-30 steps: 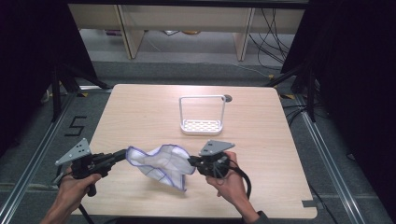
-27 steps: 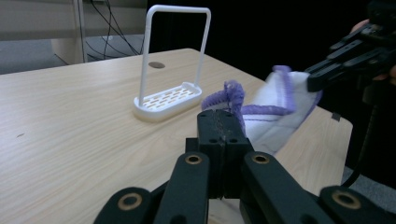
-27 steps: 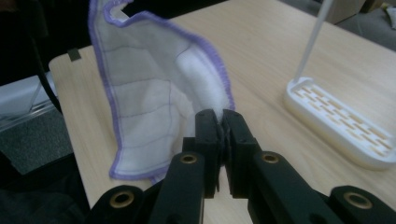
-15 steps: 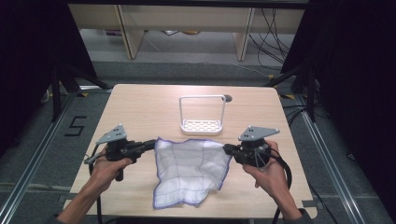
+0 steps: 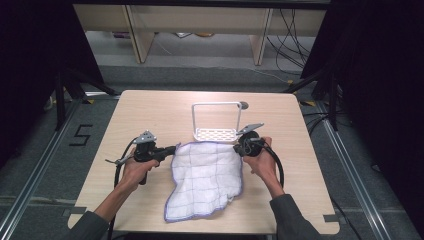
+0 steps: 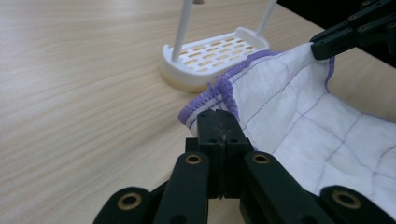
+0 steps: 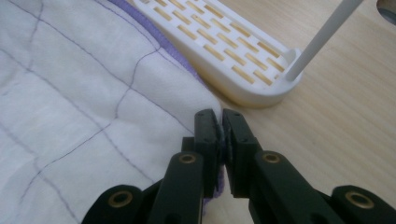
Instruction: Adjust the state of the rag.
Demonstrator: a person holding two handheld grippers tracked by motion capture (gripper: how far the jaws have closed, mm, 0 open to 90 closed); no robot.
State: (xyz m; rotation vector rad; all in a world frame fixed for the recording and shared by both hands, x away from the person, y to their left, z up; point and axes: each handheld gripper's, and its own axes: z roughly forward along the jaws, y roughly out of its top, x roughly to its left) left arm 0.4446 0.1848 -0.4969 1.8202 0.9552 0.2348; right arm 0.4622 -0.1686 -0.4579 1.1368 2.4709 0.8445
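So the cloth (image 5: 205, 180) is lying spread out on the bench (image 5: 150, 110), white with thin purple grid lines and a purple stitched edge. Its far edge is stretching between the two grippers, and the near part is trailing down toward the person's side, ending in a slightly rumpled corner close to the bench's front edge.

The left hand-held gripper (image 5: 172, 149) is pinching the cloth's far left corner. In the left gripper view its jaws are pressing tight together with the purple hem (image 6: 219, 91) bunching up just past the tips. The right hand-held gripper (image 5: 238, 148) is clamping the far right corner, and in the right gripper view its jaws are sitting nearly closed on the fabric edge (image 7: 187, 93).

Right behind the cloth's far edge a little white rack (image 5: 216, 122) is standing, with a slotted base and a thin wire frame rising from it. The cloth's hem is lying just beside that base, maybe touching it, hard to tell. A small dark round thing (image 5: 244, 105) is sitting on the bench just behind the rack.
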